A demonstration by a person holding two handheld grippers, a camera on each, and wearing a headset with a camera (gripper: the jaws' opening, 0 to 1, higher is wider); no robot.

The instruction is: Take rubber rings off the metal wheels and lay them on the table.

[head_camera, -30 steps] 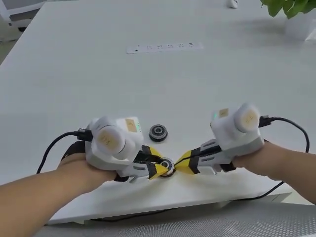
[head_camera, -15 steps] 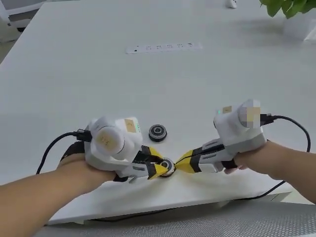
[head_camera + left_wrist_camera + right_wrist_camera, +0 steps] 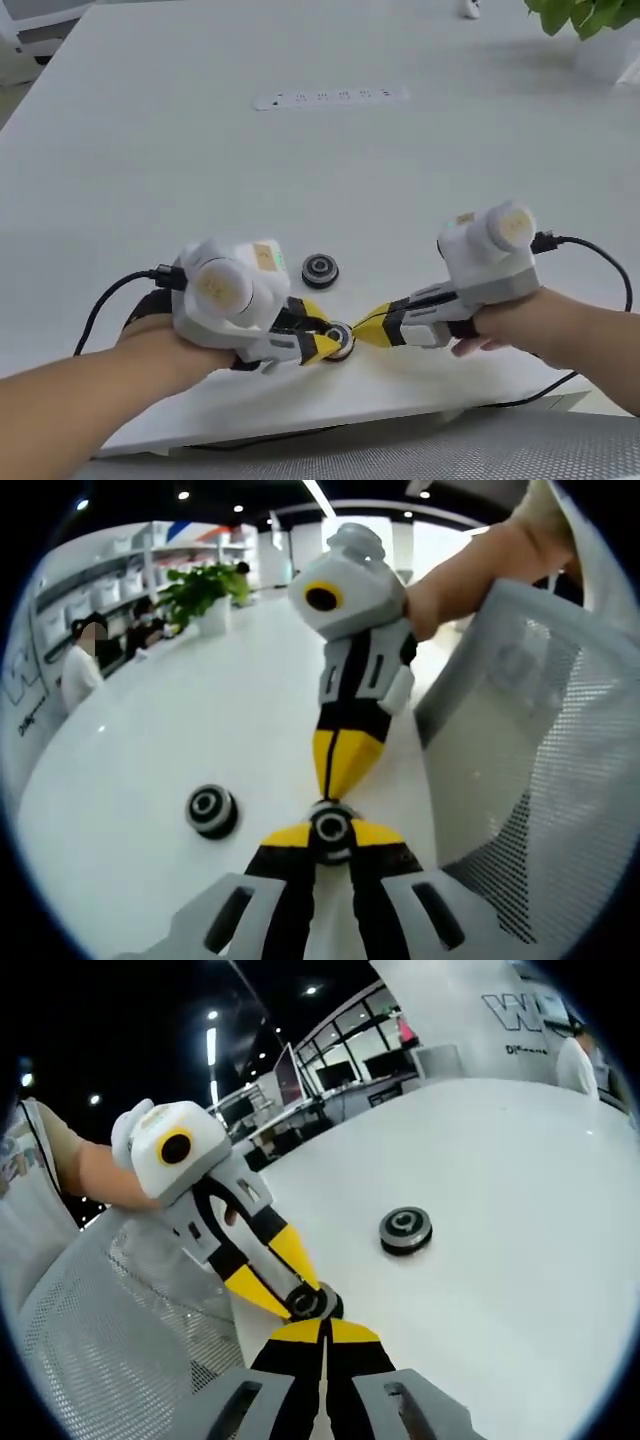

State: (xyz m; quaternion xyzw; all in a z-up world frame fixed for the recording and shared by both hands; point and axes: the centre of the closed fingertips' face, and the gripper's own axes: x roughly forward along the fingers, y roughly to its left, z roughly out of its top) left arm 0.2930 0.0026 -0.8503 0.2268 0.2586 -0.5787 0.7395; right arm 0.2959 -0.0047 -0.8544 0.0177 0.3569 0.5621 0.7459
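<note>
Wheel (image 3: 330, 827) in left gripper (image 3: 330, 838) looks round, black-rimmed, pale at hub.

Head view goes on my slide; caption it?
Left gripper holds a metal wheel; right gripper, fingers closed, touches it; second wheel lies on the table.

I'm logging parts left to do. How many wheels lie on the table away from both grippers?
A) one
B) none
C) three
A: one loose wheel lies alone on the table, beyond the held wheel where the left gripper and right gripper meet.
</note>
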